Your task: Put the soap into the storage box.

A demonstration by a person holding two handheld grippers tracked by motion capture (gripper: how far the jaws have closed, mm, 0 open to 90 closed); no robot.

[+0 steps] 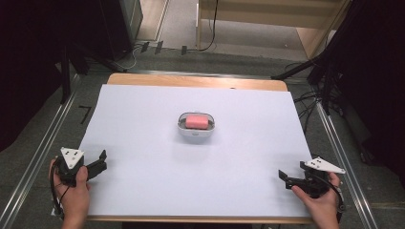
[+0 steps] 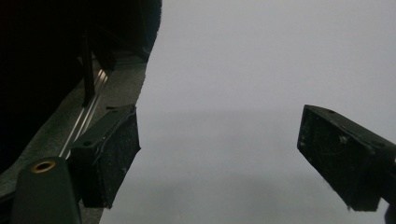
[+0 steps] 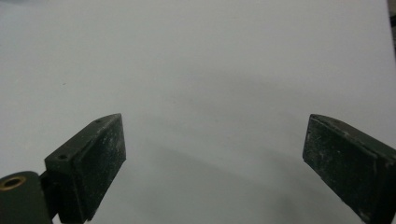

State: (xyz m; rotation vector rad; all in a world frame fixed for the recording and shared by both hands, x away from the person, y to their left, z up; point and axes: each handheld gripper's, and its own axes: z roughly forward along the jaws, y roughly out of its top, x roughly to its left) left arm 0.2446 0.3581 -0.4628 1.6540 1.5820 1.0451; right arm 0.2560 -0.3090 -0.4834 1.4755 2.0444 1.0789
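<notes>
Readable text: none on the white sheet [image 1: 143, 143], the dish [image 1: 196, 132] or the soap [image 1: 197, 121].

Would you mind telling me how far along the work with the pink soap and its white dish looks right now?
Done: the pink soap bar lies in the white soap dish mid-table. In hand: nothing; the left gripper and right gripper are open at the near corners of the white sheet, far from the dish. Left: any reach toward it.
</notes>
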